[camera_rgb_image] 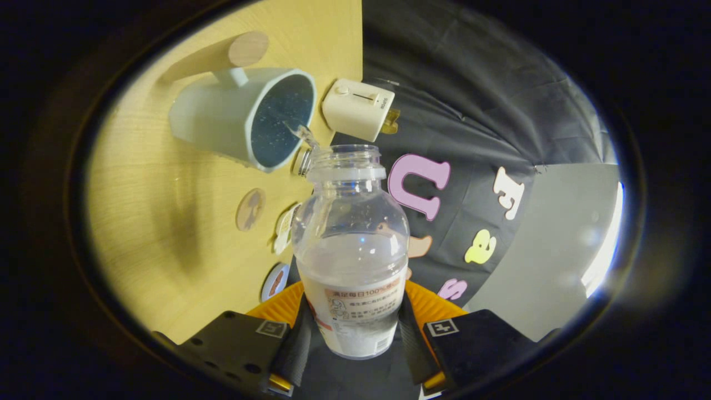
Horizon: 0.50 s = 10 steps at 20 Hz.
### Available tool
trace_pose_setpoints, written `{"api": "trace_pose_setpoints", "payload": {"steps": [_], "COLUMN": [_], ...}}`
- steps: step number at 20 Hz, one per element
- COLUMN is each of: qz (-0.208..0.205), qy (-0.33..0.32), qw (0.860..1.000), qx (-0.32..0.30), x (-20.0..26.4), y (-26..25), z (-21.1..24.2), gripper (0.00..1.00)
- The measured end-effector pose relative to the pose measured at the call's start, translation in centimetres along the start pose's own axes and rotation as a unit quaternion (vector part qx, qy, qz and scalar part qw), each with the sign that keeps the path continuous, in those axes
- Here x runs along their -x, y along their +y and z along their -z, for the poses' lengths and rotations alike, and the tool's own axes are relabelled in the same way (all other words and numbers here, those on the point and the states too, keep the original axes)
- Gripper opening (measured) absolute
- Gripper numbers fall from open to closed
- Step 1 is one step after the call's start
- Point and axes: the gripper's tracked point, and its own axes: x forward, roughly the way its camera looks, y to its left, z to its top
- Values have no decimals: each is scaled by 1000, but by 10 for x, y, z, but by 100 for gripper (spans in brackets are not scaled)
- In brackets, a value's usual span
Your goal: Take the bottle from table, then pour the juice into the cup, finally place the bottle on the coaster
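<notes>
Tongs (351,339) clamp the open bottle (351,244), tipped, liquid streaming into the cup (244,116).

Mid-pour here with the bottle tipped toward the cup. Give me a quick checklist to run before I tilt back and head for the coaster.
1. Grip: hand-held gripper has both fingers pressed on the bottle: ok.
2. Cap off: the bottle's mouth is open, with no cap on it: ok.
3. Aim: a thin stream leaves the mouth and reaches the rim of the cup: ok, but close to the rim.
4. Amount poured: liquid still fills much of the bottle; the level in the cup is unclear: cannot tell.
5. Spill: no puddle seen on the table by the cup: ok.
6. Coaster free: a round disc lies on the table near the cup; whether it is the coaster: cannot tell.
</notes>
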Motion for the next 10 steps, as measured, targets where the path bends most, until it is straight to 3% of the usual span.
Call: {"api": "trace_pose_setpoints", "payload": {"steps": [10], "qz": [-4], "qy": [-2], "qw": [1000], "qx": [31], "x": [0], "y": [-11], "z": [1], "gripper": [76]}}
